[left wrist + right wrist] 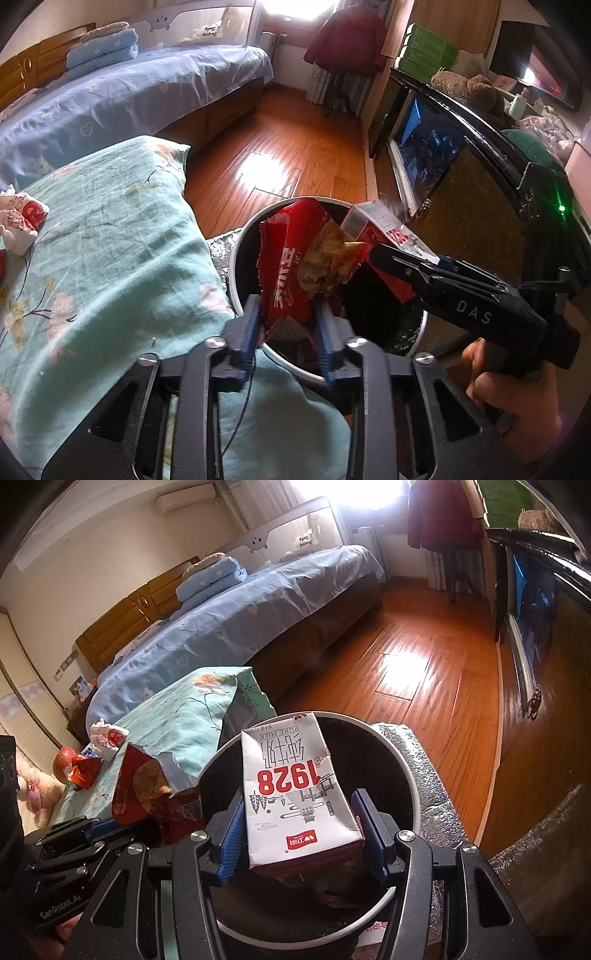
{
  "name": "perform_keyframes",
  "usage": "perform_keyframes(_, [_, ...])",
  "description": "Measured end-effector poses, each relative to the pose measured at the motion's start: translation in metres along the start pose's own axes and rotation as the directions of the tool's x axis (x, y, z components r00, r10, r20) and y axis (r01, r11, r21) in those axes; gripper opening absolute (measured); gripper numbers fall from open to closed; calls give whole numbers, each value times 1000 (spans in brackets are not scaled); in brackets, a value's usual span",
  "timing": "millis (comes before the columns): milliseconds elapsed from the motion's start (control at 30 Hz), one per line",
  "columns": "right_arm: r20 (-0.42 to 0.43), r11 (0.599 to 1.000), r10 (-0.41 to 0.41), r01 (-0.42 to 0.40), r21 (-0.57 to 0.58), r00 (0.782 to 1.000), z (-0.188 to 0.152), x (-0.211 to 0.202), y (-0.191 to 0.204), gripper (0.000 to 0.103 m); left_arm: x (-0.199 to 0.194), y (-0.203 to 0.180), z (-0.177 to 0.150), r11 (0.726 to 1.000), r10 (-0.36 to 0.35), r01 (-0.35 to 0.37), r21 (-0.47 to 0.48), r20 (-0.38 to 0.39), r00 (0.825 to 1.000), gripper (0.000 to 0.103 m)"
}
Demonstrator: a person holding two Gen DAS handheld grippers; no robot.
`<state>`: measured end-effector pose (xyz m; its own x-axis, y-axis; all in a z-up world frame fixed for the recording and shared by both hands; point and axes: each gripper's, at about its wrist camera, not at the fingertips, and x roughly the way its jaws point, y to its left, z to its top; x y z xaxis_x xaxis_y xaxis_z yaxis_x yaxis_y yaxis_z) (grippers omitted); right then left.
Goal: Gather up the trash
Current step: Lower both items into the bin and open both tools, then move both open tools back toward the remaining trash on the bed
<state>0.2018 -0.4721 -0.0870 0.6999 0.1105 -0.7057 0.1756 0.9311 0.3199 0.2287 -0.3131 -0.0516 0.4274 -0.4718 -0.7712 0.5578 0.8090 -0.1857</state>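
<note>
Left tool (286,332) grasping a snack wrapper (284,266), right tool (299,827) a milk carton (295,794), both best released squarely over the bin (410,775).

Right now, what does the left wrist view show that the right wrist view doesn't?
Left wrist only: the right gripper from outside, and the green boxes stacked on the cabinet. Right wrist only: the white milk carton's printed face, and red wrappers farther along the cushion. Both: the round black bin, the torn red snack bag, and the blue bed.
</note>
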Motion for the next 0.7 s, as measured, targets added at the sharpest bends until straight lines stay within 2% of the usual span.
perform_keyframes(133, [0, 1000, 3, -3, 29, 1000, 1, -1, -4, 58, -7, 4, -2, 1000, 10, -10, -11, 13, 1000, 49])
perform_keyframes(200, [8, 1000, -1, 1, 28, 1000, 1, -4, -2, 59, -13, 9, -6, 1000, 13, -12, -23, 24, 1000, 50])
perform_keyframes(367, [30, 1000, 17, -18, 22, 999, -1, -10, 8, 74, -33, 30, -20, 996, 45, -41, -81, 49, 998, 58])
perform_keyframes(700, [23, 994, 108, -107, -36, 994, -10, -8, 64, 80, -72, 97, -55, 966, 141, -119, -227, 80, 987, 64])
